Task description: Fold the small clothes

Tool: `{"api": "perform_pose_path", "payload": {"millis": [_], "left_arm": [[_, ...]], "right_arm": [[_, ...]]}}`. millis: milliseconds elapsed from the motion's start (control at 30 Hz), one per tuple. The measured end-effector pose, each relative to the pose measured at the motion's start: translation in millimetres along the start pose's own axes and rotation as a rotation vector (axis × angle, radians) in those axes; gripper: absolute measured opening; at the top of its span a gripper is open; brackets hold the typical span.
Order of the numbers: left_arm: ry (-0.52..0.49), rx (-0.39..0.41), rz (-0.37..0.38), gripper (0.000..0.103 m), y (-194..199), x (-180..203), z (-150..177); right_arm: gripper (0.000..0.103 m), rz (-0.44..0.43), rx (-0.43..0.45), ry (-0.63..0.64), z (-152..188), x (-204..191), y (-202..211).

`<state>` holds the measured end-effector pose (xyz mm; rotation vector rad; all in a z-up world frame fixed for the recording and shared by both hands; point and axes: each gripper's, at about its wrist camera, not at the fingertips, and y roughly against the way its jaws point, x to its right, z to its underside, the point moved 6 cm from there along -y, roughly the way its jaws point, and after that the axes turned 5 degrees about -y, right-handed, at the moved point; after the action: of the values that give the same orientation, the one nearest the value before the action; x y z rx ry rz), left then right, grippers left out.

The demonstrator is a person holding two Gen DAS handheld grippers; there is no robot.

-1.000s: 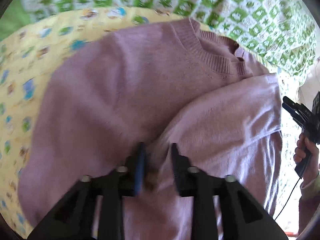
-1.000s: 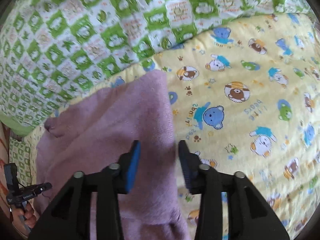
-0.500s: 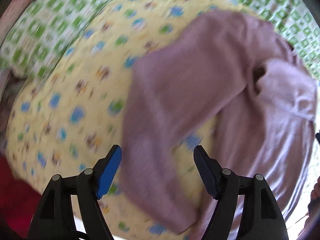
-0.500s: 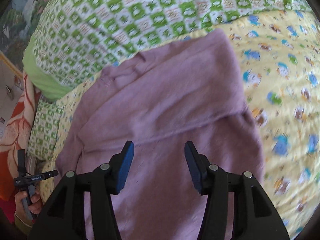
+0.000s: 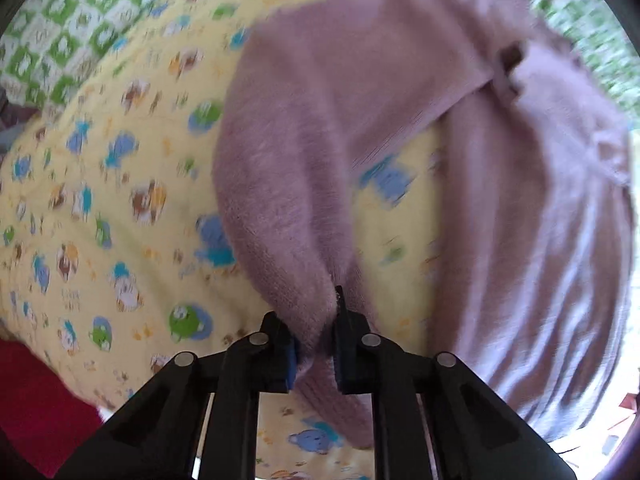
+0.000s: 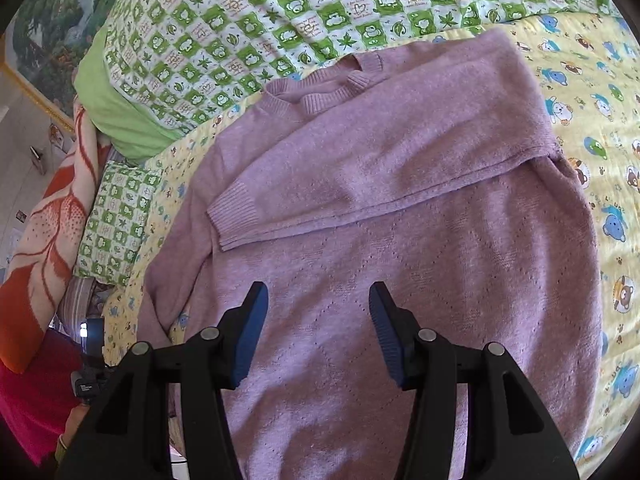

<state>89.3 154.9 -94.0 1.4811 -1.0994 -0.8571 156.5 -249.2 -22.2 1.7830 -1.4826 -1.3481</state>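
While clamped: sweater sleeve (image 5: 280,216), left hand-held gripper (image 5: 316,344)

A mauve knitted sweater (image 6: 400,240) lies spread flat, ribbed neckline at the far end. One sleeve (image 6: 360,160) is folded across its chest; the other sleeve (image 5: 280,200) is pinched up at its cuff.

The sweater (image 6: 400,208) lies flat on the bear-print sheet (image 6: 600,128), neck toward the checked quilt (image 6: 320,8) behind it. One sleeve (image 6: 360,176) is folded across the chest — cuff pointing left. A small pillow (image 6: 116,220) sits to the left of the sweater, beside a blanket (image 6: 44,240). The other sleeve (image 5: 288,184) runs over the sheet into the left gripper (image 5: 314,344) — clamped between its fingers. The right gripper (image 6: 318,332) hangs above the sweater's body.
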Motion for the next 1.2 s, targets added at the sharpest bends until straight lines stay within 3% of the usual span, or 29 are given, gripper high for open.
{"api": "perform_pose_path", "payload": {"millis": [200, 333, 467, 600, 700, 833, 933, 1000, 1133, 1200], "left_arm": [[-0.032, 0.208, 0.269, 0.011, 82, 53, -49], [-0.113, 0.316, 0.461, 0.011, 126, 123, -108], [-0.203, 0.374, 0.559, 0.011, 133, 205, -154], [-0.261, 0.351, 0.636, 0.011, 103, 287, -189], [-0.312, 0.294, 0.619, 0.013, 60, 334, -193], [-0.365, 0.184, 0.527, 0.018, -5, 368, -191], [-0.376, 0.139, 0.513, 0.024, -18, 359, -175], [-0.389, 0.16, 0.522, 0.032, -9, 348, -164], [-0.405, 0.28, 0.405, 0.063, 19, 287, -136], [-0.396, 0.308, 0.302, 0.065, 19, 249, -129]], "right_arm": [[0.054, 0.005, 0.028, -0.017, -2, 9, 11], [0.054, -0.001, 0.036, -0.053, -5, 22, 15], [0.054, 0.01, 0.05, -0.072, -12, 37, 20], [0.054, 0.028, 0.074, -0.107, -21, 58, 27], [0.054, 0.045, 0.087, -0.13, -29, 74, 29], [0.054, 0.064, 0.103, -0.16, -38, 93, 31], [0.054, 0.07, 0.1, -0.174, -43, 102, 28], [0.054, 0.057, 0.094, -0.187, -45, 105, 24], [0.054, 0.042, 0.078, -0.133, -47, 93, 14], [0.054, 0.049, 0.064, -0.087, -47, 84, 6]]}}
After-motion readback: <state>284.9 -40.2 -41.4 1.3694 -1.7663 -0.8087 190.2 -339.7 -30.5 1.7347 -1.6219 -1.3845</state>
